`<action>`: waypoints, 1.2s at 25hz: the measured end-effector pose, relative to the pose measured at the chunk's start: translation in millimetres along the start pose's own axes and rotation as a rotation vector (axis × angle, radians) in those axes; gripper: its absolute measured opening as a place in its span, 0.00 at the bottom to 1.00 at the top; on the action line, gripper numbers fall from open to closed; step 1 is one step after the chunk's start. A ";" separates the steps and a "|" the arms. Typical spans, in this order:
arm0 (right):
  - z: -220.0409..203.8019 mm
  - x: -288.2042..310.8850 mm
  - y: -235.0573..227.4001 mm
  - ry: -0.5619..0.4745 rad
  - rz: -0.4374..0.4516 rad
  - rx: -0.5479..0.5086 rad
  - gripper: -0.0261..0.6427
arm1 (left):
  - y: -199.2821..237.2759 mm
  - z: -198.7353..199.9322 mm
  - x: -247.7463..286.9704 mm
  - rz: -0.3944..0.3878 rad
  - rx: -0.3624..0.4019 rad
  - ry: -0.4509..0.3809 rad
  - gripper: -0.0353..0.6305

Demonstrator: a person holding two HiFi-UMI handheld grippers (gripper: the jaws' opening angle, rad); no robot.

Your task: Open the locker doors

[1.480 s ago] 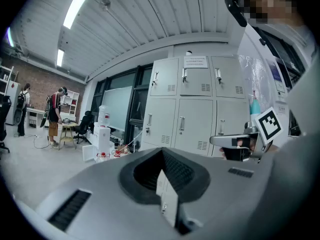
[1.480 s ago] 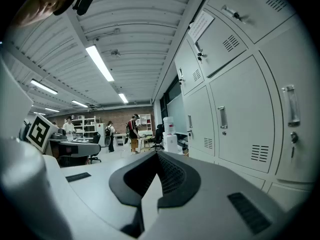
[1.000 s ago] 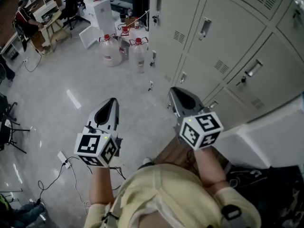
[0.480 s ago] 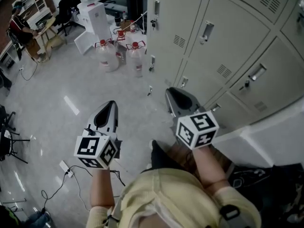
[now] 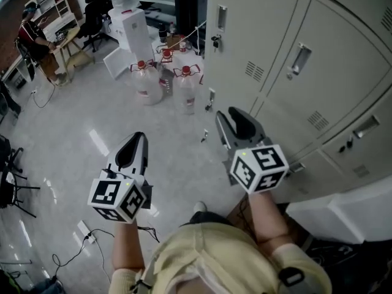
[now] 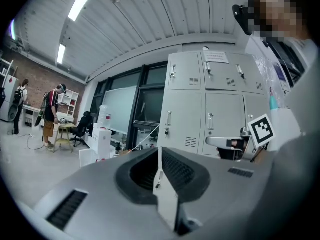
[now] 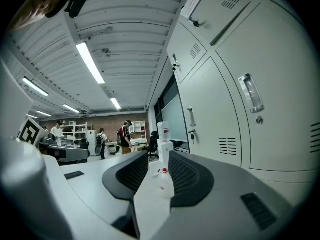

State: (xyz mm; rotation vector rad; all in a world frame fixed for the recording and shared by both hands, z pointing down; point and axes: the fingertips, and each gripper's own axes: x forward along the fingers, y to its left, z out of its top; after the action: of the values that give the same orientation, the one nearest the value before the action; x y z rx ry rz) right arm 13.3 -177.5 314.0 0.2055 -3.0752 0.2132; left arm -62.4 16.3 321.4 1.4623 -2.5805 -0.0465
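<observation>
A bank of grey lockers (image 5: pixel 275 54) fills the upper right of the head view, every door in sight closed, each with a recessed handle (image 5: pixel 299 59). My right gripper (image 5: pixel 231 117) hovers in front of the lower doors without touching them. Its jaws are opening and hold nothing; in the right gripper view (image 7: pixel 157 166) a locker door (image 7: pixel 260 124) stands close on the right. My left gripper (image 5: pixel 138 138) hangs over the floor, left of the lockers, shut and empty. In the left gripper view (image 6: pixel 159 154) the lockers (image 6: pixel 210 109) stand some way ahead.
Three water bottles (image 5: pixel 165 78) stand on the floor by the locker end, a white dispenser (image 5: pixel 131 23) behind them. A person sits at a desk (image 5: pixel 33 29) far left. Cables (image 5: pixel 86 231) trail on the floor. A pale ledge (image 5: pixel 343 210) and dark bag (image 5: pixel 361 268) lie at lower right.
The right gripper's jaws have parted from a closed pose. The view has swung so the lockers sit further right. Both grippers kept roughly their places.
</observation>
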 end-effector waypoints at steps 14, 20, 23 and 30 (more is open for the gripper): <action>5.6 96.9 -53.0 0.006 -0.115 -0.047 0.20 | 28.6 13.1 132.7 -0.202 -0.015 -0.031 0.06; 28.9 145.6 -55.4 -0.033 -0.160 -0.073 0.20 | 68.2 38.5 174.4 -0.231 0.036 -0.086 0.06; 43.2 168.3 -59.8 -0.056 -0.197 -0.074 0.20 | 79.0 49.4 194.4 -0.268 0.091 -0.075 0.06; 69.3 218.8 -72.4 -0.096 -0.289 -0.101 0.20 | 100.8 75.5 230.0 -0.344 0.140 -0.086 0.06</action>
State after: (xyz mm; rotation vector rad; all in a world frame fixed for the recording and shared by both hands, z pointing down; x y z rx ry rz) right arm -196.4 -286.5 268.4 0.6661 -3.0871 0.0356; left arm -276.1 -132.4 289.8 1.9814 -2.4067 0.0279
